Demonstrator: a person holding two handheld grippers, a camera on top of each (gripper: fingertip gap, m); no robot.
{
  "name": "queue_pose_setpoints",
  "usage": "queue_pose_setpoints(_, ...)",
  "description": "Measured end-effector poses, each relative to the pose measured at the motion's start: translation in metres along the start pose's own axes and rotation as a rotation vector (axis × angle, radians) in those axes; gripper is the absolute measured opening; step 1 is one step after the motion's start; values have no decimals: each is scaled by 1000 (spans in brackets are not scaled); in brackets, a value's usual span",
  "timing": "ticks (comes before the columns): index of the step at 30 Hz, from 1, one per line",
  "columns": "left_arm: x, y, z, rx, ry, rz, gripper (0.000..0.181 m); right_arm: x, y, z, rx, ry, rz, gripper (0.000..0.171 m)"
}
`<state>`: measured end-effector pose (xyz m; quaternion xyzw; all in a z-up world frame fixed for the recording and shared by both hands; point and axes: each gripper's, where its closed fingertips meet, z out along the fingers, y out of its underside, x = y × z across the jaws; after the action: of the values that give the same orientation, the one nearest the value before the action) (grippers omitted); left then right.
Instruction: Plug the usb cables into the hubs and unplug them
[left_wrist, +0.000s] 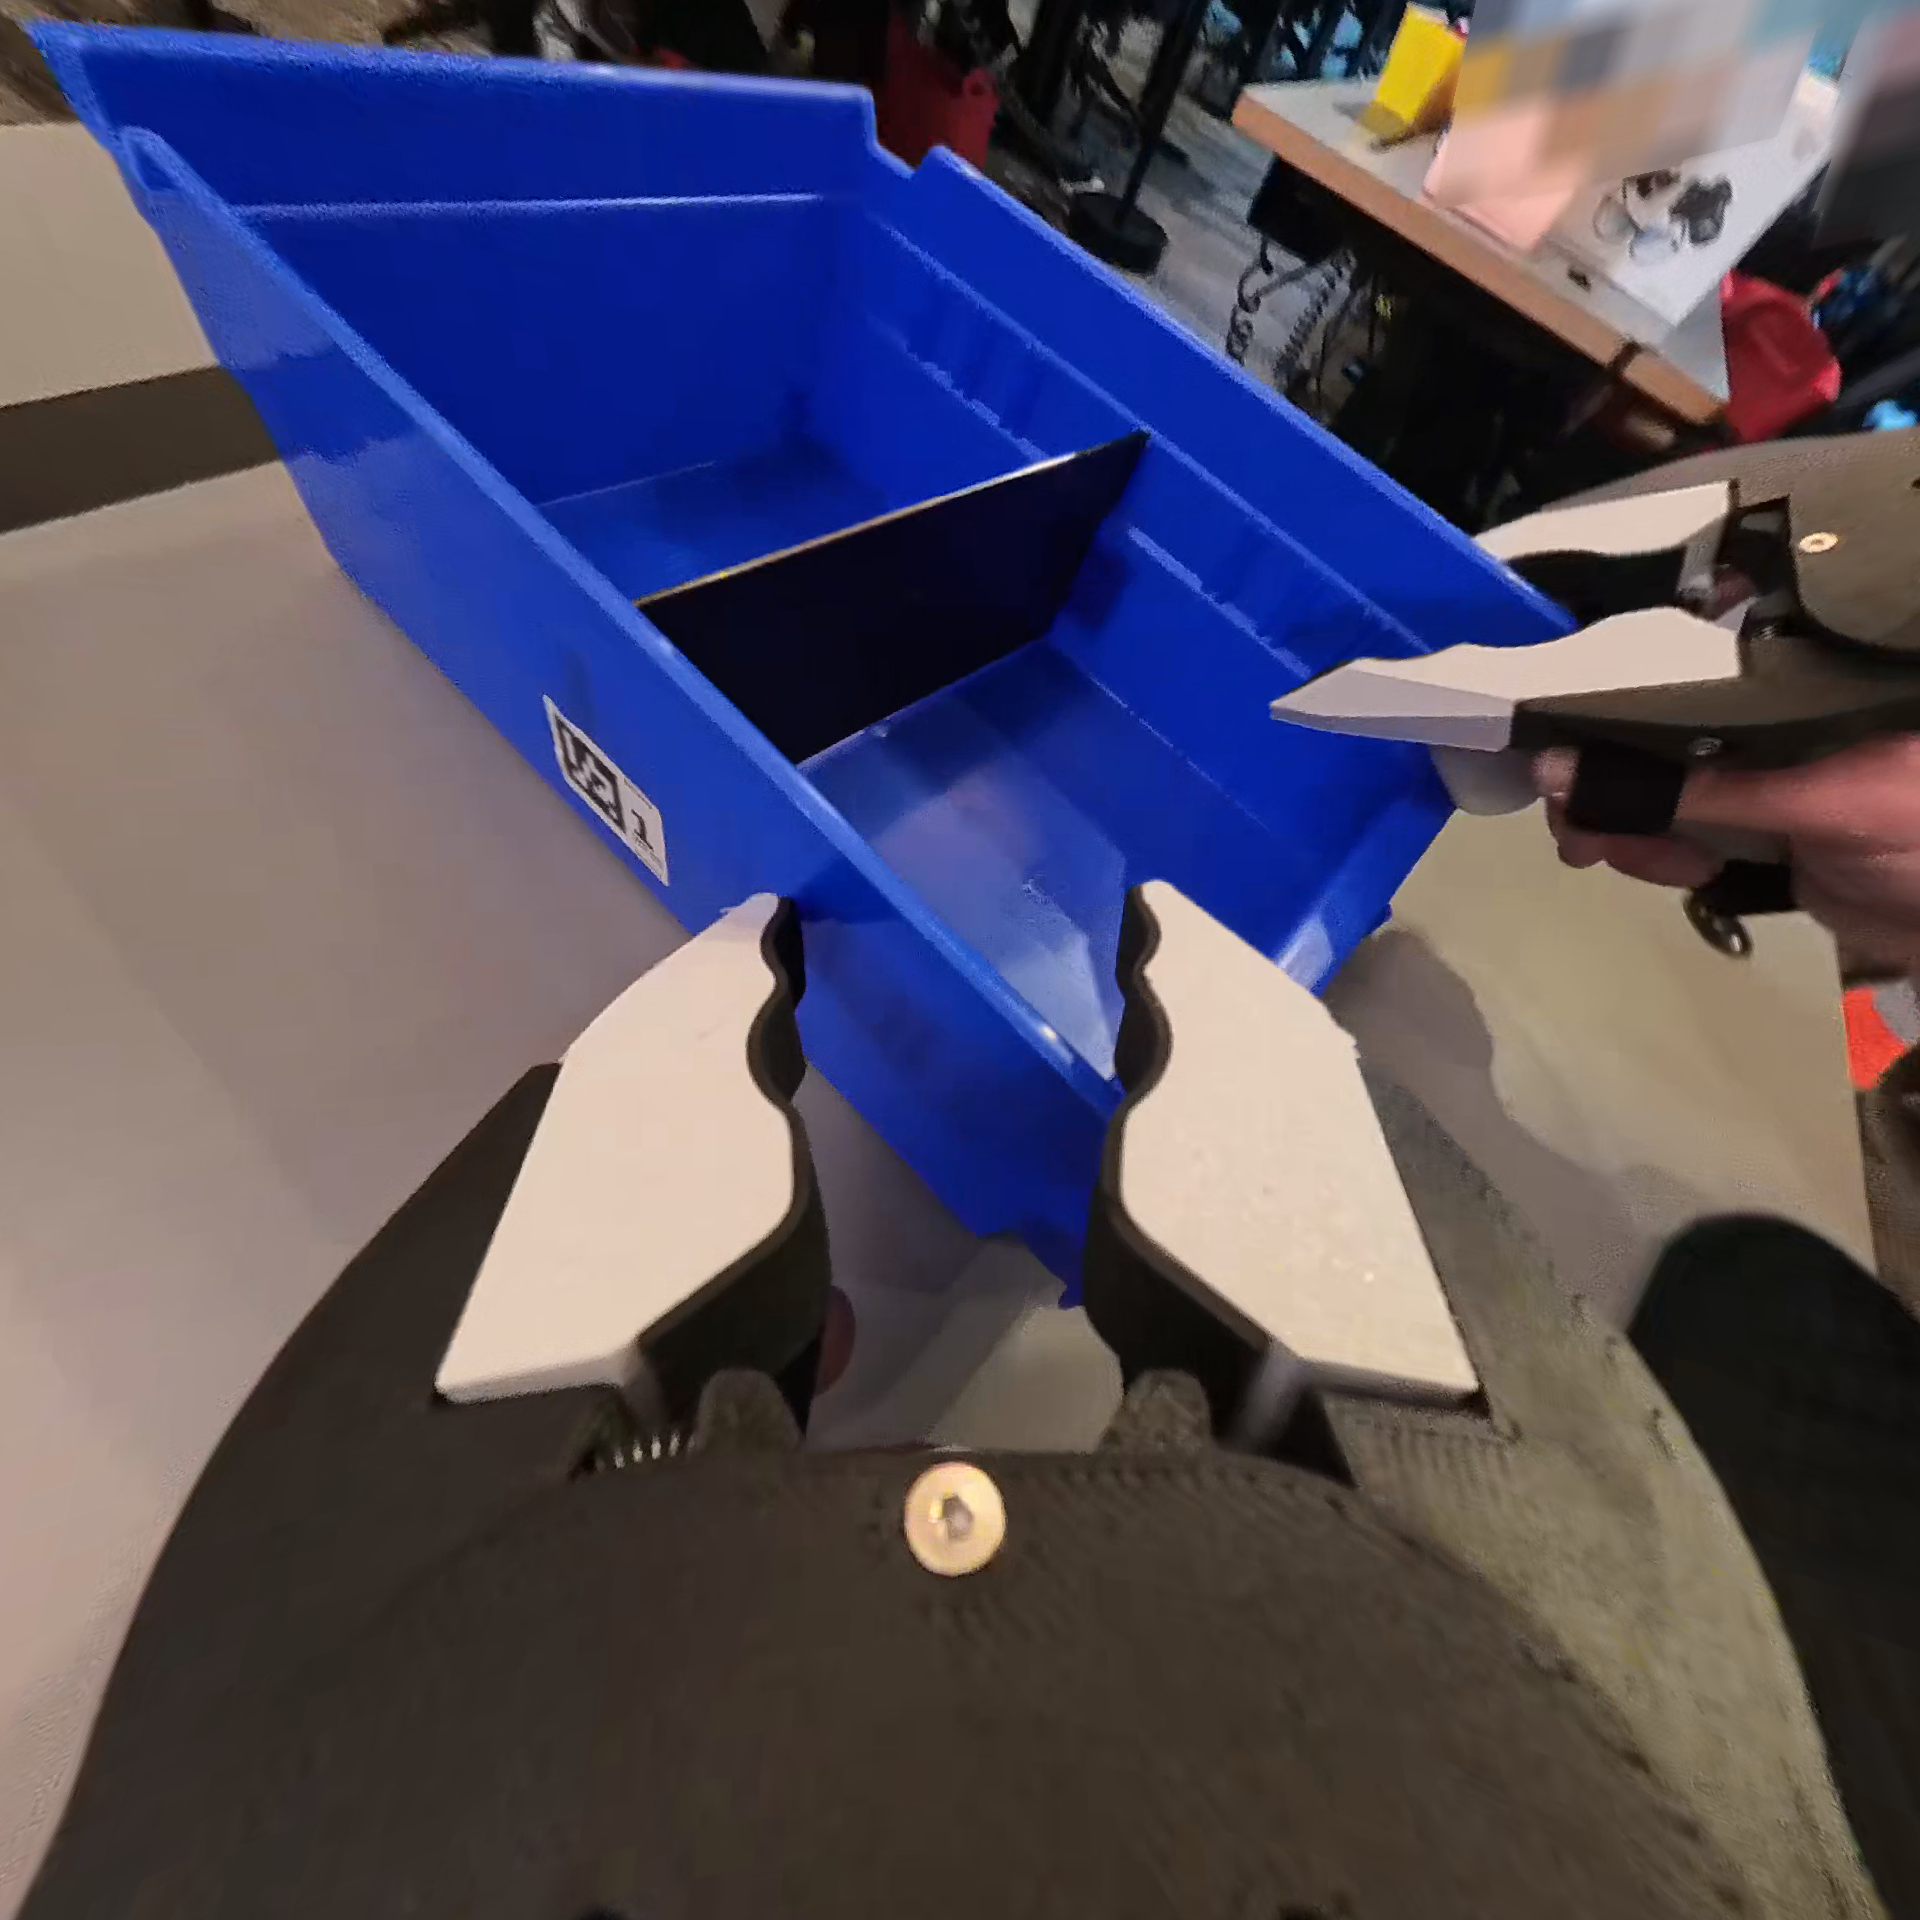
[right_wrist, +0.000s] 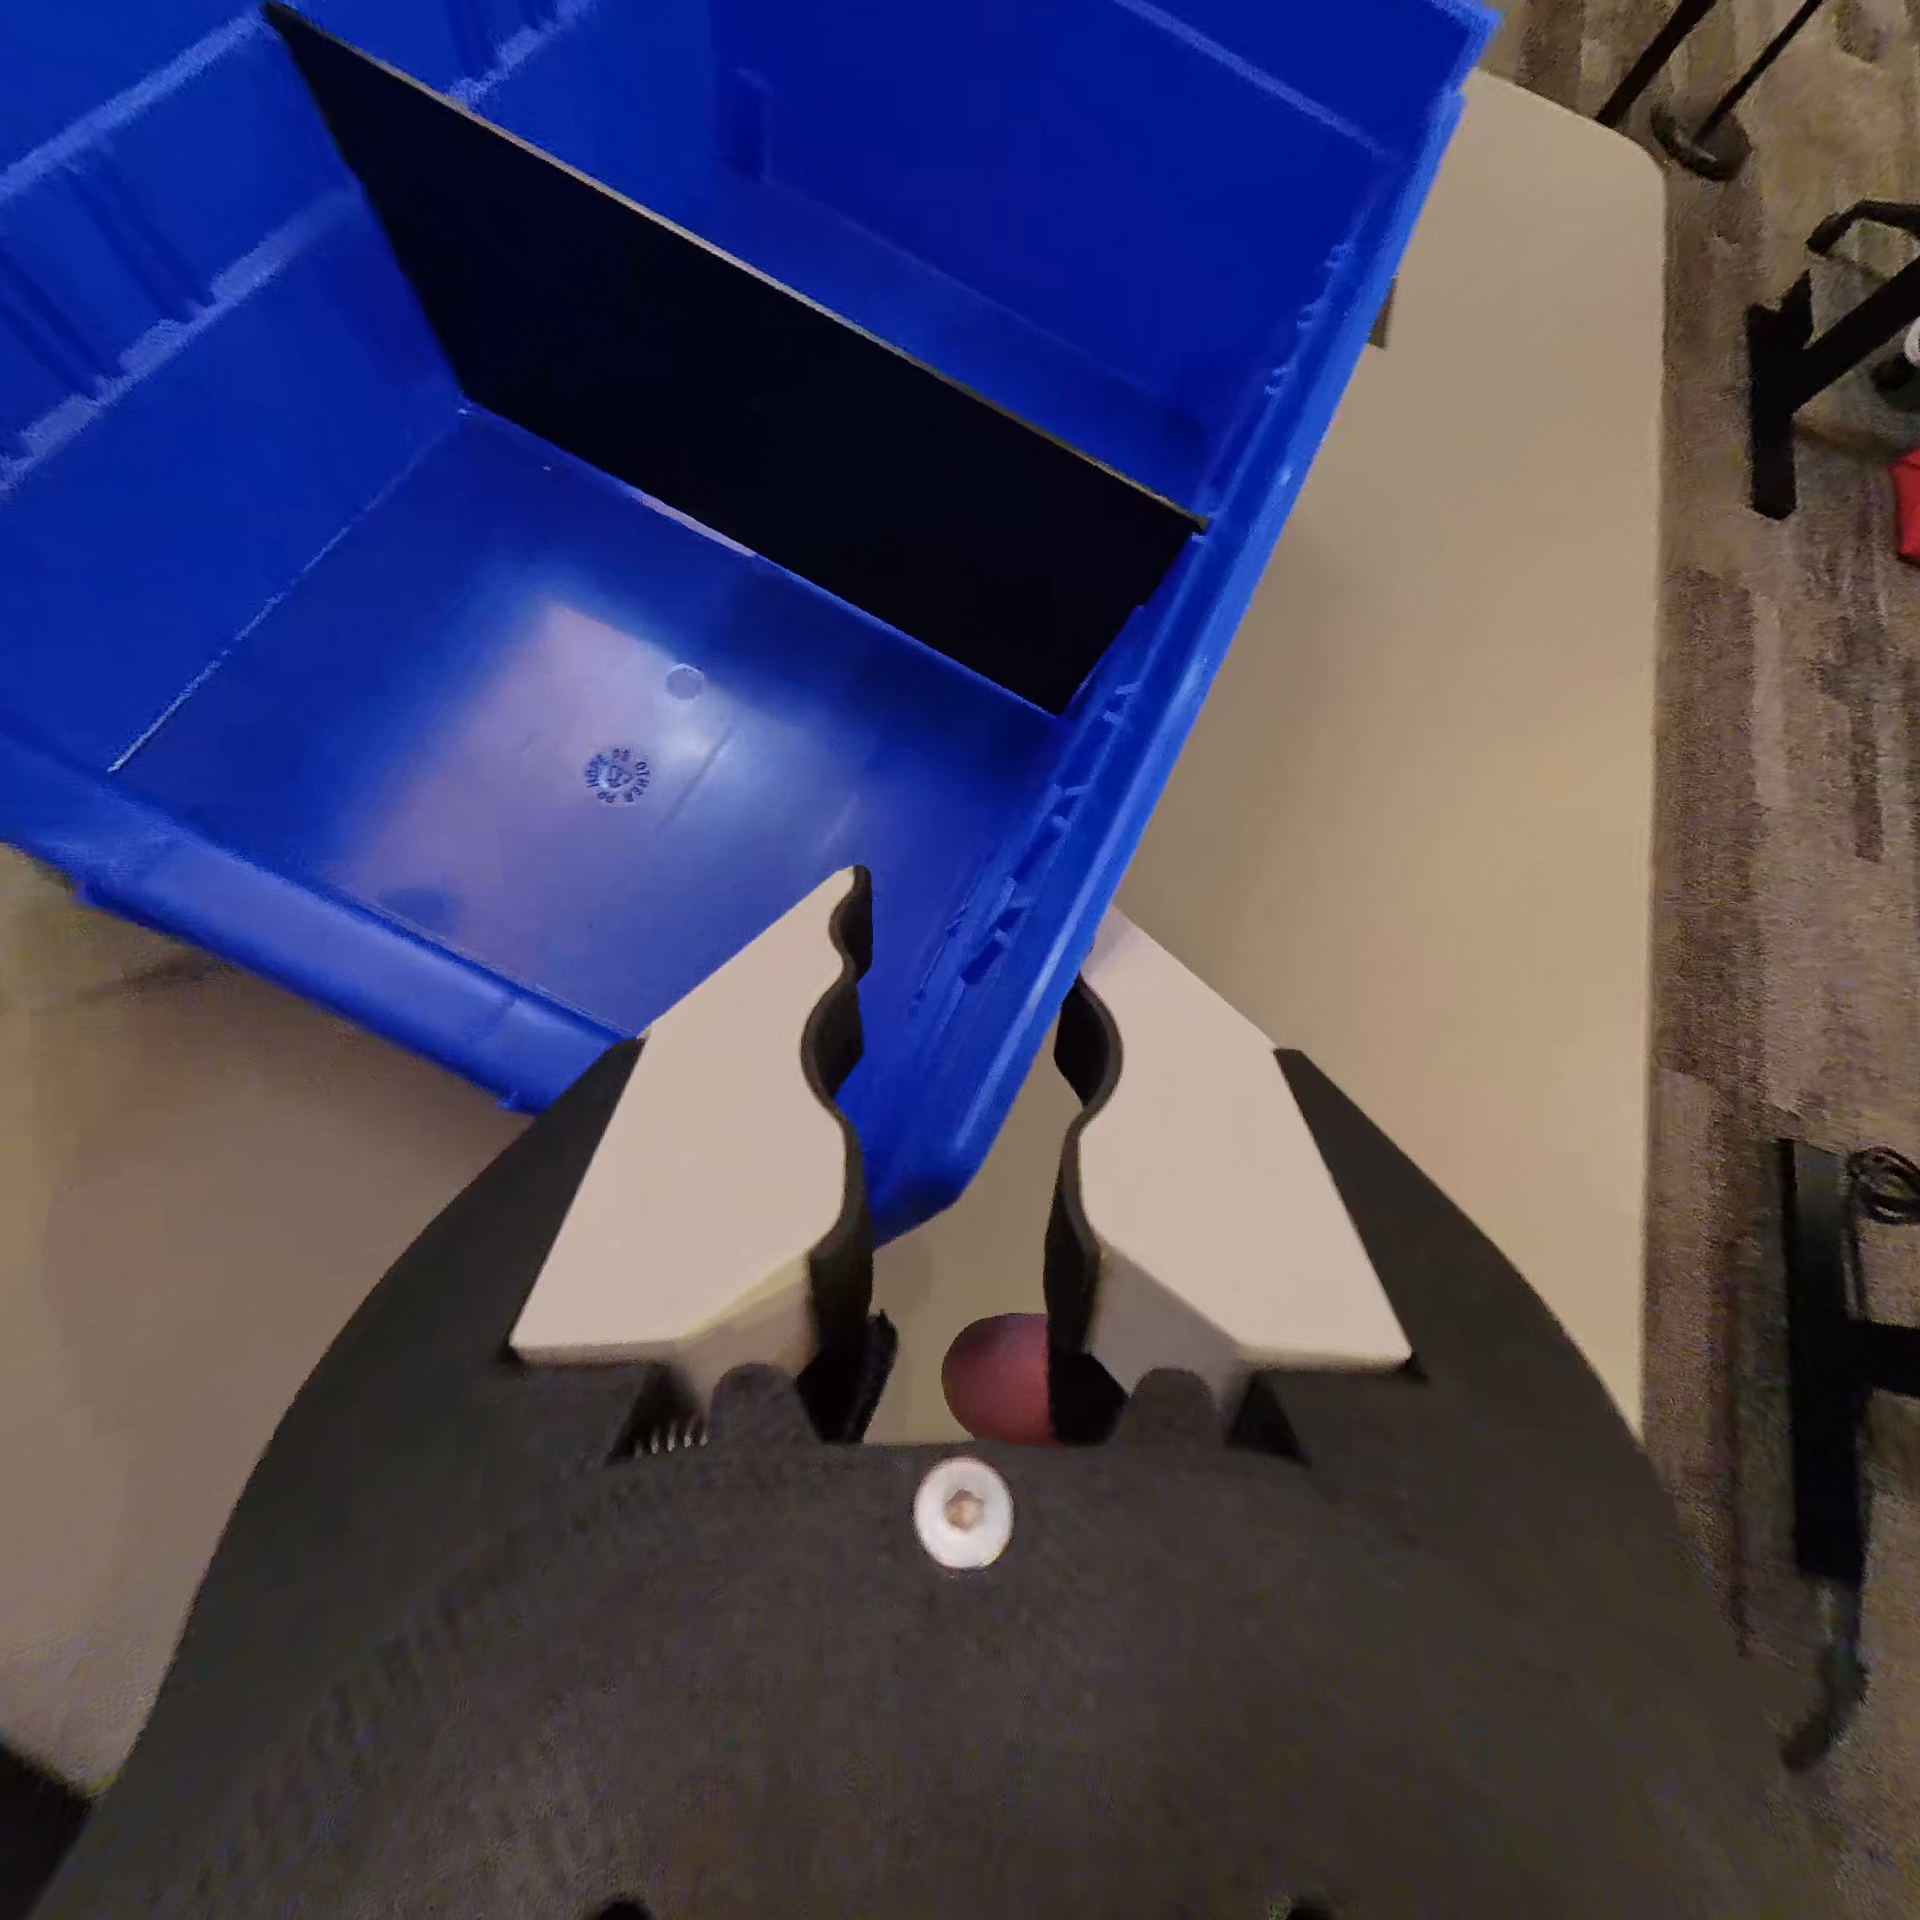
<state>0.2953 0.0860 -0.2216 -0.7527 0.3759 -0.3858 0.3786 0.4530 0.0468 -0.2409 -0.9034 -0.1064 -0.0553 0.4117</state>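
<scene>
No USB cable or hub shows in either view. A blue plastic bin (left_wrist: 582, 343) with a black divider (left_wrist: 883, 613) stands on a beige table (left_wrist: 260, 1039); both compartments look empty. My left gripper (left_wrist: 956, 914) is open, with one finger outside the bin's left wall near the front corner and the other inside. My right gripper (right_wrist: 971, 935) is open and straddles the bin's (right_wrist: 364, 582) right wall near its front corner. It also shows in the left wrist view (left_wrist: 1382, 623). The divider (right_wrist: 748, 416) crosses the bin ahead of it.
A white label (left_wrist: 608, 790) sits on the bin's left outer wall. The table's (right_wrist: 1455, 727) right edge runs close to the bin, with carpet (right_wrist: 1766, 935) and black stands (right_wrist: 1818, 1351) beyond. A cluttered desk (left_wrist: 1455, 229) stands behind.
</scene>
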Motion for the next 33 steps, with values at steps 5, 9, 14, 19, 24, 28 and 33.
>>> queue_pose_setpoints(5,-3,-18,30,76,-46,-93,60,41,-11,24,-33,45,-27,25)
queue_pose_setpoints(9,-7,-30,50,111,-68,-121,62,66,-21,42,-39,59,-26,21)
queue_pose_setpoints(14,-17,-42,68,121,-89,-140,61,84,-29,59,-45,70,-18,19)
queue_pose_setpoints(19,-20,-49,66,176,-87,-109,71,88,-35,56,6,59,6,43)
queue_pose_setpoints(24,-28,-73,21,309,-114,5,78,111,-50,8,110,265,-54,64)
queue_pose_setpoints(28,-36,-91,-37,361,-132,109,76,76,-96,-43,276,289,-135,65)
queue_pose_setpoints(33,-61,-104,-121,405,-199,223,73,-17,-170,-80,472,164,-243,63)
